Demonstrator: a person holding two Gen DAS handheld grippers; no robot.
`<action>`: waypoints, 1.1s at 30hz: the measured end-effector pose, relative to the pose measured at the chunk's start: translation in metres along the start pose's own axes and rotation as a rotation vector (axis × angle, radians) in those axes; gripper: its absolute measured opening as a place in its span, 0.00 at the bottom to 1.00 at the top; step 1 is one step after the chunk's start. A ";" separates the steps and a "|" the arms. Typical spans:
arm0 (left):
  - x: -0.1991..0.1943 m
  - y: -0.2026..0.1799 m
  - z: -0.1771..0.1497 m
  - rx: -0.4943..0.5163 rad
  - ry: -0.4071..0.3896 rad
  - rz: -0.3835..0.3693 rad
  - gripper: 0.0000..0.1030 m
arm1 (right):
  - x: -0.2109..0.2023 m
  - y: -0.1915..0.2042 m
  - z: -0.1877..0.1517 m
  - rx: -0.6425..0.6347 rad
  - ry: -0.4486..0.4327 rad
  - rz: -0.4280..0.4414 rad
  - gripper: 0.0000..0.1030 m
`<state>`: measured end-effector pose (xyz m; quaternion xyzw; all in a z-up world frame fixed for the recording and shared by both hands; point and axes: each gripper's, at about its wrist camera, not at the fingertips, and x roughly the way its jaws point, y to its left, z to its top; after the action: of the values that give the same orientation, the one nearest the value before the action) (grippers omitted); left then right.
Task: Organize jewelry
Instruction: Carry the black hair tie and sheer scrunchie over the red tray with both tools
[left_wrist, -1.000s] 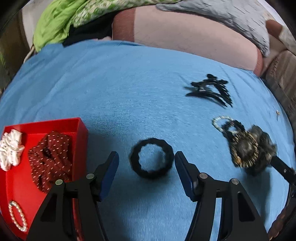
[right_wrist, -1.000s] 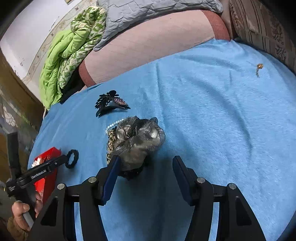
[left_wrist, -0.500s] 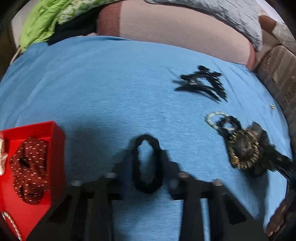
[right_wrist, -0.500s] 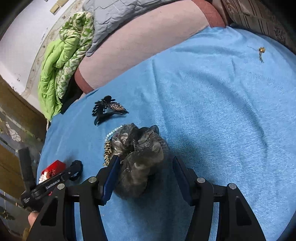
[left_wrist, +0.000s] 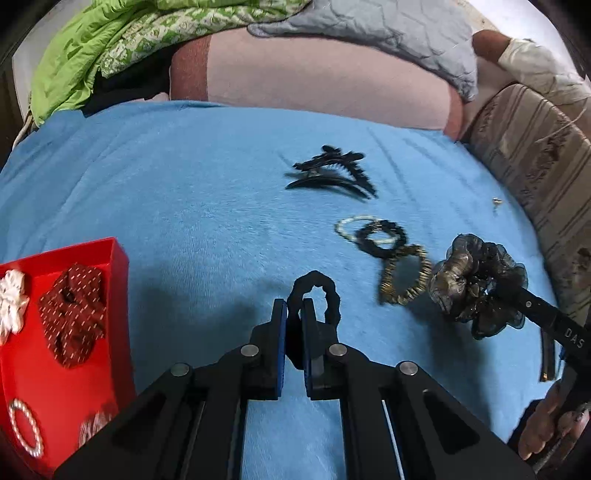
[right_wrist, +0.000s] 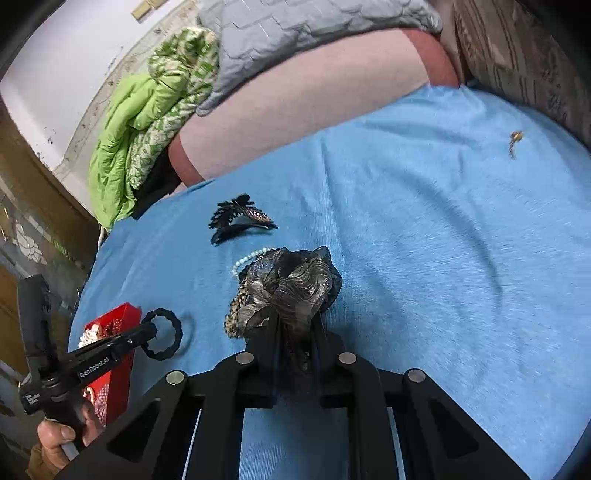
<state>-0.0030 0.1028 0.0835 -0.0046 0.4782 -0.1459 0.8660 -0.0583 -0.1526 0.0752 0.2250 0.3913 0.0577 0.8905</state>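
Note:
My left gripper (left_wrist: 294, 314) is shut on a black scrunchie (left_wrist: 321, 291), pinching its near side; it also shows in the right wrist view (right_wrist: 164, 334). My right gripper (right_wrist: 293, 328) is shut on a grey-black ruffled scrunchie (right_wrist: 291, 284), seen in the left wrist view (left_wrist: 476, 280) too. A red tray (left_wrist: 88, 369) at the left holds a maroon dotted scrunchie (left_wrist: 72, 314), a white scrunchie (left_wrist: 11, 304) and a pearl bracelet (left_wrist: 26, 428). On the blue cloth lie a black claw clip (left_wrist: 332, 173), a pearl bracelet (left_wrist: 349, 229), a black hair tie (left_wrist: 382, 240) and a gold-black hair tie (left_wrist: 404, 273).
A small gold earring (right_wrist: 514, 140) lies at the far right of the blue cloth (left_wrist: 184, 203). Pillows, a grey quilt (left_wrist: 369, 33) and a green blanket (left_wrist: 92, 48) border the far side. A striped cushion (left_wrist: 535, 155) bounds the right.
Both grippers went from open to shut: the left closed on the black scrunchie, the right on the ruffled scrunchie, which has come off the gold-black hair tie it covered.

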 end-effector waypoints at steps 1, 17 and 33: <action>-0.008 -0.002 -0.002 0.000 -0.008 -0.007 0.07 | -0.004 0.001 -0.001 -0.004 -0.006 -0.002 0.14; -0.109 0.013 -0.051 -0.045 -0.140 0.002 0.07 | -0.066 0.045 -0.035 -0.100 -0.045 0.015 0.14; -0.158 0.111 -0.087 -0.243 -0.200 0.146 0.07 | -0.053 0.147 -0.074 -0.291 0.050 0.119 0.14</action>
<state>-0.1266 0.2611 0.1509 -0.0893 0.4028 -0.0227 0.9107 -0.1375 -0.0101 0.1326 0.1151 0.3868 0.1721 0.8986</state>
